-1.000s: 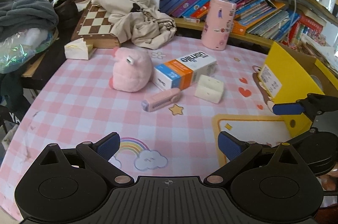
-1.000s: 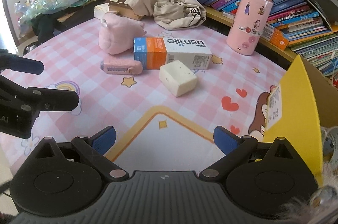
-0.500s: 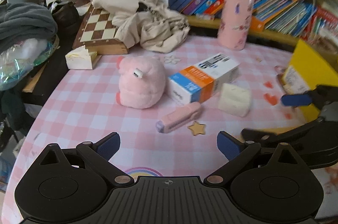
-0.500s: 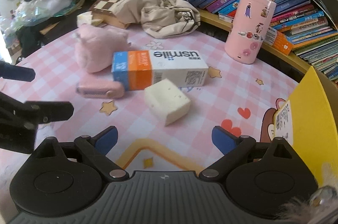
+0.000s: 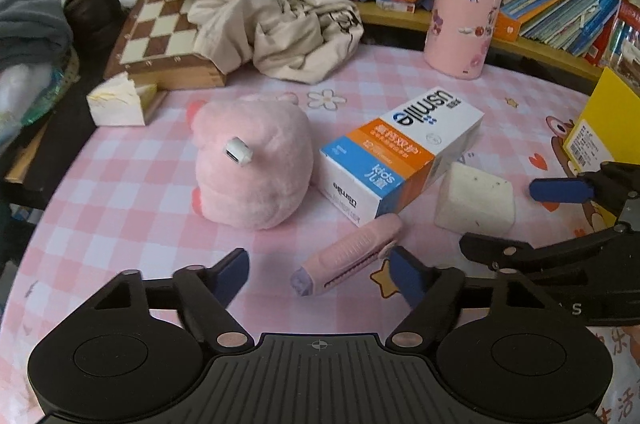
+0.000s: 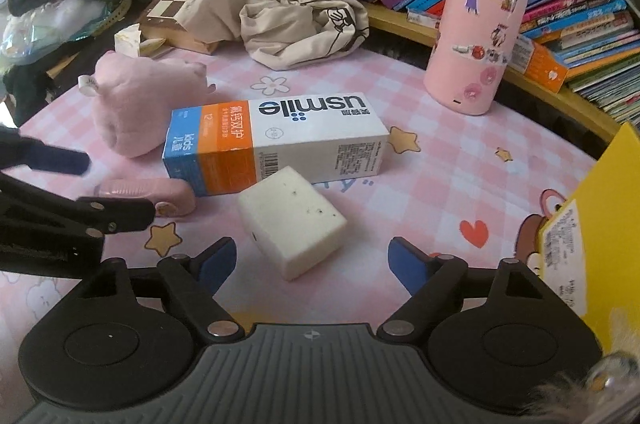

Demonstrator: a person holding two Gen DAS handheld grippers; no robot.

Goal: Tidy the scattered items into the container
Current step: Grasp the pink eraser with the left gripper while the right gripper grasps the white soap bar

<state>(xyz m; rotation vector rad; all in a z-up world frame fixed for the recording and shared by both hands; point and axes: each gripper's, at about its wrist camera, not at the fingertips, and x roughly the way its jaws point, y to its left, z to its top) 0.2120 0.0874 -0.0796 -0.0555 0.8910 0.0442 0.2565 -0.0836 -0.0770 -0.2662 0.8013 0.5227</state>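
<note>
left gripper [image 5: 320,274]: jaws closing, pink clip [image 5: 348,256] lain between unpressed | right gripper [image 6: 308,262]: jaws closing, white block [image 6: 294,220] lain between, untouched | yellow container [image 6: 600,224]: seen at right edge, contents hidden

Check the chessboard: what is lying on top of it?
A crumpled cream garment lies over the right part of the chessboard. Anything beneath the cloth is hidden; the exposed squares carry nothing.
</note>
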